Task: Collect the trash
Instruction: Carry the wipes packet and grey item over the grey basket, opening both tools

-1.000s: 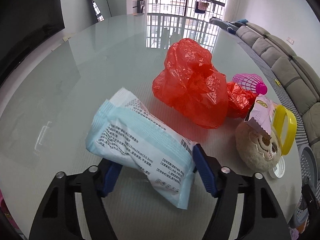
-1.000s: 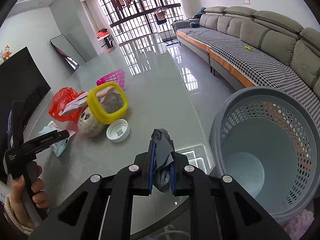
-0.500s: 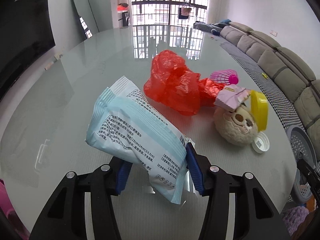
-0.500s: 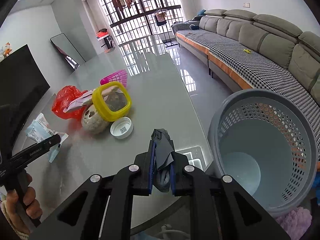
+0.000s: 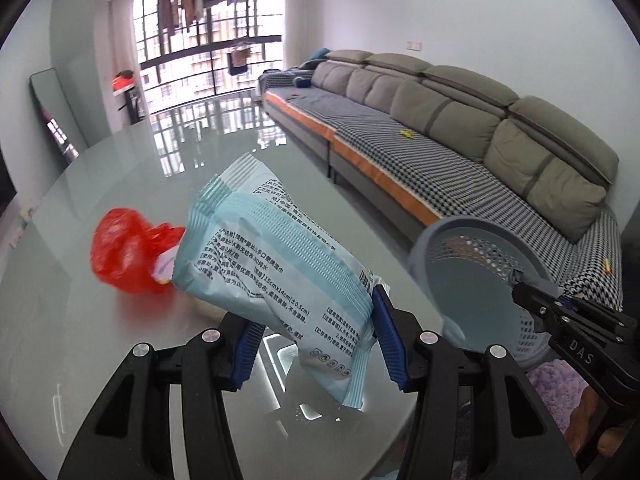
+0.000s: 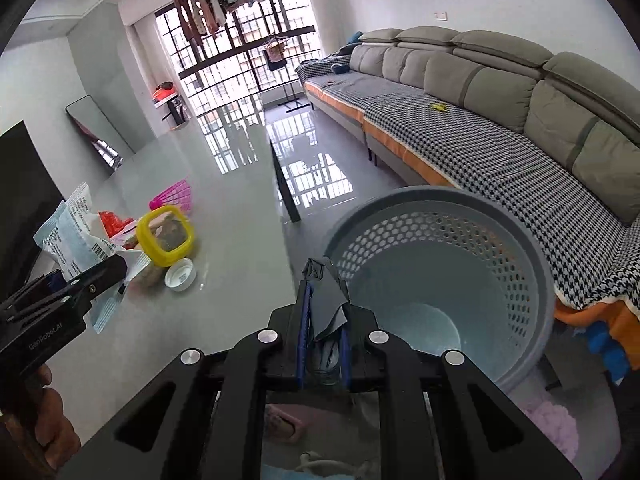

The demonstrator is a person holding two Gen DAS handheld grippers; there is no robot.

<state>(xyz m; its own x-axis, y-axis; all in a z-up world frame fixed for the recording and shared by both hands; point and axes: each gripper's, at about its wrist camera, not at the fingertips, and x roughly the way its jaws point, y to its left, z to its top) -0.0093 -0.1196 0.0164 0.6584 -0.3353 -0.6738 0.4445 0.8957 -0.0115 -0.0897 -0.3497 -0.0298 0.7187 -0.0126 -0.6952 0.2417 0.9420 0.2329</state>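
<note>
Left wrist view: the left gripper (image 5: 316, 340) is clamped on a pale blue wipes pack (image 5: 276, 276), its blue pads (image 5: 390, 344) pressing the pack's lower end from both sides. The pack is held in the air, tilted up and to the left, above the near edge of the glass table (image 5: 100, 340). Behind the pack a red bag (image 5: 124, 256) lies on the table, partly hidden by it. To the right, past the table edge, a grey perforated basket (image 5: 476, 280) stands on the floor, and the tip of the right gripper (image 5: 532, 300) reaches over its rim. A long grey sofa (image 5: 460, 128) runs along the far wall.

Right wrist view: the right gripper (image 6: 324, 336) has its jaws nearly together, pinching a dark crumpled wrapper (image 6: 326, 300) that sticks up between the blue pads (image 6: 304, 332). It hovers at the table edge, just beside the basket (image 6: 440, 280), whose open mouth lies to its right and below. On the left the left gripper (image 6: 80, 292) shows with the pack (image 6: 68, 236) in its jaws. Beyond it on the table (image 6: 240, 240) sit a yellow lid (image 6: 166, 236), a white cap (image 6: 180, 274), a pink shuttlecock (image 6: 174, 194) and a bit of the red bag (image 6: 114, 222), close together. The sofa (image 6: 500, 120) fills the right side.
</note>
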